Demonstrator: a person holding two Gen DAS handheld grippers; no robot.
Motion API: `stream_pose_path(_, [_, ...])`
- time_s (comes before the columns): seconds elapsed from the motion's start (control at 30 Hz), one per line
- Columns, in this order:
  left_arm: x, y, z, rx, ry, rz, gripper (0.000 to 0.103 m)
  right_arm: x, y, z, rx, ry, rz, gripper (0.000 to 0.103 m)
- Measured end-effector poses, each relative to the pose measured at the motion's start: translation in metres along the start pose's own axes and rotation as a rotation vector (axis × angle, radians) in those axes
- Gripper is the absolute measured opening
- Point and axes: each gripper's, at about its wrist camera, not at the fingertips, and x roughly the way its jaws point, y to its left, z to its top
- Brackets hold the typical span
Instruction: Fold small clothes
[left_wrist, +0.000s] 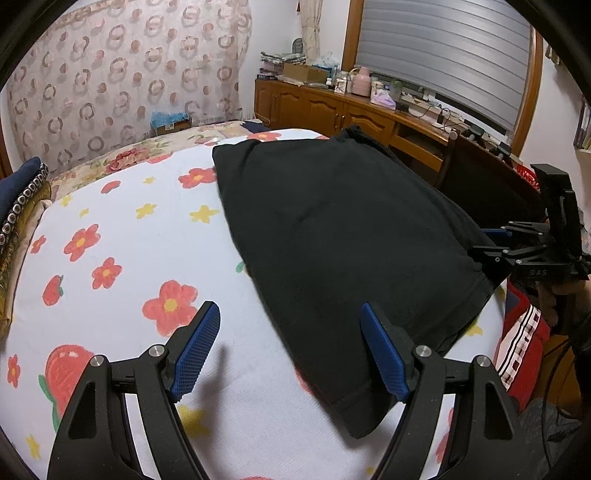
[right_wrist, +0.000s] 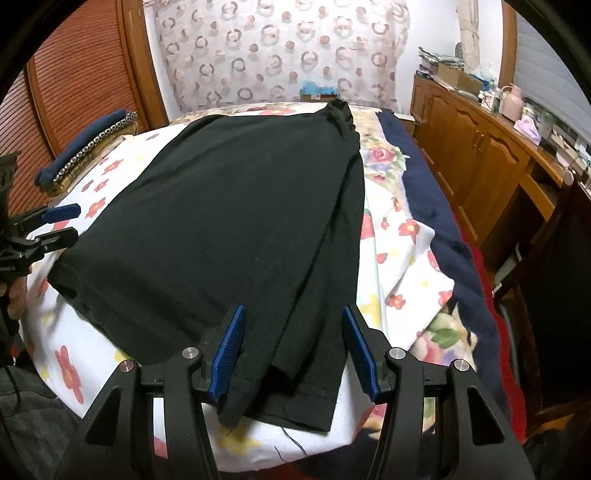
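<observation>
A black garment (left_wrist: 332, 236) lies flat on a white cloth with red flowers (left_wrist: 122, 236), folded lengthwise so one side overlaps. My left gripper (left_wrist: 290, 314) is open just above the garment's left edge: one pad over the white cloth, the other over the black fabric, nothing pinched. At the right edge of this view my right gripper (left_wrist: 487, 243) hovers by the garment's corner. In the right wrist view the black garment (right_wrist: 221, 221) stretches away from my right gripper (right_wrist: 293, 321), which is open over the near hem with its pads clear of the fabric. My left gripper (right_wrist: 68, 223) shows at the garment's left side.
The flowered cloth (right_wrist: 402, 266) covers a bed with a dark blue blanket (right_wrist: 454, 251) along its right side. A blue studded item (right_wrist: 88, 144) lies at the far left. A wooden cabinet (left_wrist: 332, 107) with clutter runs along the wall. Red fabric (left_wrist: 524, 339) hangs at the bed's near edge.
</observation>
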Motion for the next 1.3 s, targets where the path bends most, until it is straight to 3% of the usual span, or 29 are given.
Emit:
stream_pose_path(0.5, [0.014, -0.002, -0.007, -0.025, 0.078, -0.049, 0.079, -0.001, 0.001, -0.009, 0.04, -0.029, -0.012, 0.057])
stream_pose_path(0.6, [0.015, -0.005, -0.008, -0.013, 0.079, -0.042, 0.079, 0.0, -0.001, -0.011, 0.056, -0.033, -0.021, 0.064])
stream_pose_path(0.73, [0.013, -0.007, -0.008, -0.001, 0.083, -0.047, 0.079, 0.0, 0.001, -0.012, 0.062, -0.036, -0.022, 0.064])
stream_pose_path(0.83, [0.01, -0.009, -0.009, 0.012, 0.086, -0.072, 0.068, -0.001, 0.006, -0.012, 0.034, -0.036, -0.015, 0.058])
stream_pose_path(1.03, [0.006, -0.01, -0.011, -0.012, 0.092, -0.133, 0.056, -0.002, 0.006, -0.012, 0.018, -0.034, 0.056, 0.023])
stream_pose_path(1.07, [0.006, -0.01, -0.011, -0.014, 0.092, -0.139, 0.046, -0.002, 0.004, -0.012, 0.024, -0.035, 0.07, 0.016])
stream_pose_path(1.1, [0.007, -0.011, -0.011, -0.014, 0.095, -0.151, 0.033, -0.003, 0.005, -0.011, 0.022, -0.043, 0.092, 0.015])
stream_pose_path(1.2, [0.006, -0.013, -0.008, -0.025, 0.086, -0.167, 0.015, -0.009, 0.007, -0.01, 0.012, -0.081, 0.101, 0.013])
stream_pose_path(1.3, [-0.008, -0.018, 0.0, -0.013, 0.021, -0.159, 0.013, -0.026, 0.009, -0.006, 0.018, -0.151, 0.116, 0.012])
